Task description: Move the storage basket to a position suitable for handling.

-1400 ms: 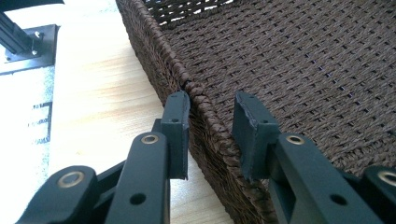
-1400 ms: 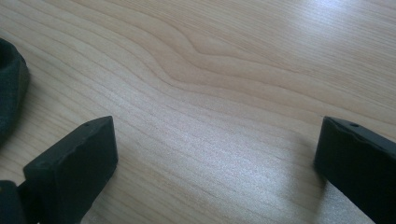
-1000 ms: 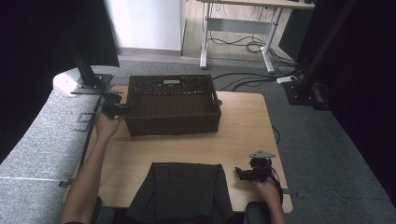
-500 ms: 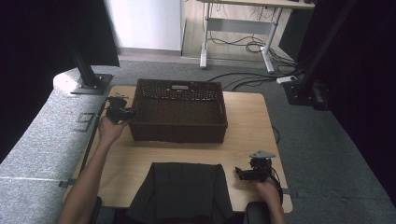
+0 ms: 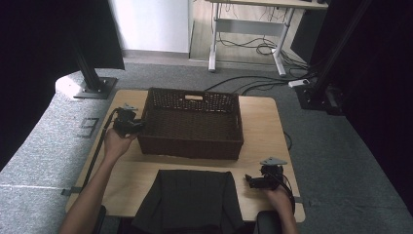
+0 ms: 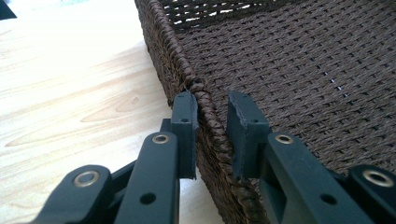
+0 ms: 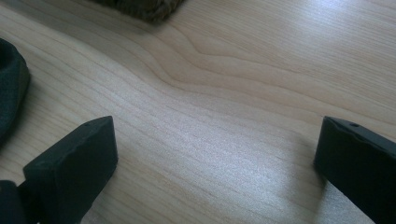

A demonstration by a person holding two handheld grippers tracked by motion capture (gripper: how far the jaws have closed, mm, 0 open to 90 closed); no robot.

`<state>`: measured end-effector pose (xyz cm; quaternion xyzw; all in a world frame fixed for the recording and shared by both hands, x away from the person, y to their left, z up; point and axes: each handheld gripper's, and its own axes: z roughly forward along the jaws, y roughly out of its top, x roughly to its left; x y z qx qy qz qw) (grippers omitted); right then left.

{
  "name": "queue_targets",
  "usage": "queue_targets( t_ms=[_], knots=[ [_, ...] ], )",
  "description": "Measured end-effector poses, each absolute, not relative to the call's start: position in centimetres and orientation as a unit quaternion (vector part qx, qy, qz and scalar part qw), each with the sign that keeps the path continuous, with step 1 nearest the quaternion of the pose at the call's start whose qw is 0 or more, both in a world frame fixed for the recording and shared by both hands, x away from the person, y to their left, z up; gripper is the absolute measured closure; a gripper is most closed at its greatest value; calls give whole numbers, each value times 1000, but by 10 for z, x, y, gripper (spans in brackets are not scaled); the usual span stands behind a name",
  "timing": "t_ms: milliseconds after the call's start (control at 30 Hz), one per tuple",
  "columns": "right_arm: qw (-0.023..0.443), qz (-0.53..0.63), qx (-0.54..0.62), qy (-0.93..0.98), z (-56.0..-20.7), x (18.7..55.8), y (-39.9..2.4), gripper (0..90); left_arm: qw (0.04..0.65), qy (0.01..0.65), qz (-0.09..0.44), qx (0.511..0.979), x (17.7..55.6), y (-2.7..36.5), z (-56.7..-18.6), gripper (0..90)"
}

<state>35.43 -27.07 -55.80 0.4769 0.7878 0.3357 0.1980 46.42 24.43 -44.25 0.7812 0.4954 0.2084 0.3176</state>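
Note:
A dark brown woven basket (image 5: 190,146) stands on the far half of the wooden table (image 5: 263,126). My left gripper (image 5: 136,126) is at its left end, shut on the rim. In the left gripper view the two black jaws (image 6: 212,105) straddle the braided rim of the basket (image 6: 289,65), one outside the wall and one inside. My right gripper (image 5: 249,181) rests low over the table's near right part, open. In the right gripper view its jaws (image 7: 215,128) stand wide apart over bare wood.
A dark folded cloth (image 5: 187,200) lies at the near edge between the two hands; its edge (image 7: 9,88) is left of my right gripper. Black stands and cables are on the floor beyond the table.
The basket has slid to the right and a little toward the near edge, with my left gripper holding its left rim. The right gripper has stayed put.

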Motion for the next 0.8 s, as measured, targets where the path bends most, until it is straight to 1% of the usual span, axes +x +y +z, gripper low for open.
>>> queue_targets(
  t_ms=[467,800],
  knots=[
    [198,335,477,788,-558,354,-271,0,315,491,220,782,421,233,-444,729],
    [197,335,477,788,-558,353,-270,0,308,489,223,785,402,230,-443,726]
  ],
)
